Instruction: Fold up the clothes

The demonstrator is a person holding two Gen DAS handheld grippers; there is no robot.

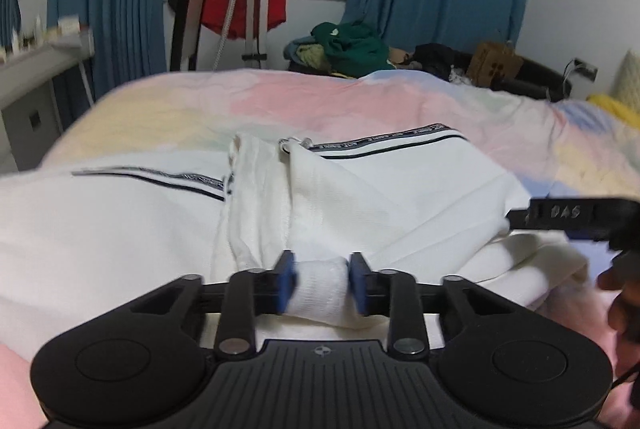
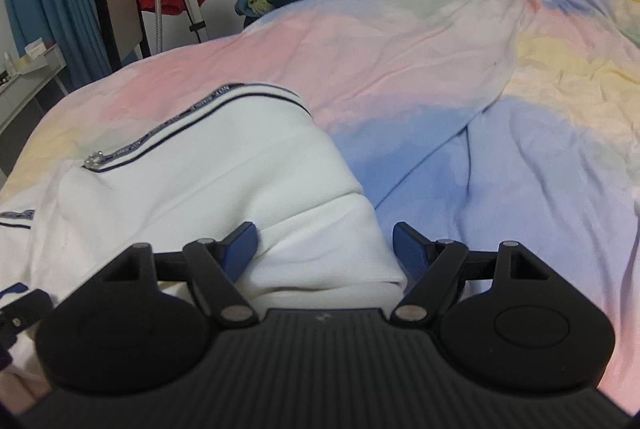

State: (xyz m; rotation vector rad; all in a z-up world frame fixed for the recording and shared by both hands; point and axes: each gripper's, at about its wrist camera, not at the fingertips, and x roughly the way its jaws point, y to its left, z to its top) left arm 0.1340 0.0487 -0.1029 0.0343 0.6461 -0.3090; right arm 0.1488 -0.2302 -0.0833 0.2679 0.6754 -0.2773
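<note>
White zip jacket spread on the bed near its front edge, left hand-held gripper pinching a bunched fold of it, right hand-held gripper wide open astride a cuff.

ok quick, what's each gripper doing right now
Left gripper: shut on a bunched fold of the white garment.
Right gripper: open, jaws straddling the garment's edge.

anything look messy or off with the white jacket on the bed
The white jacket lies rumpled and askew on the pastel bedspread: its zipper trim is broken into two offset runs, and a bunched fold is pinched in the left gripper. No damage shows.
</note>
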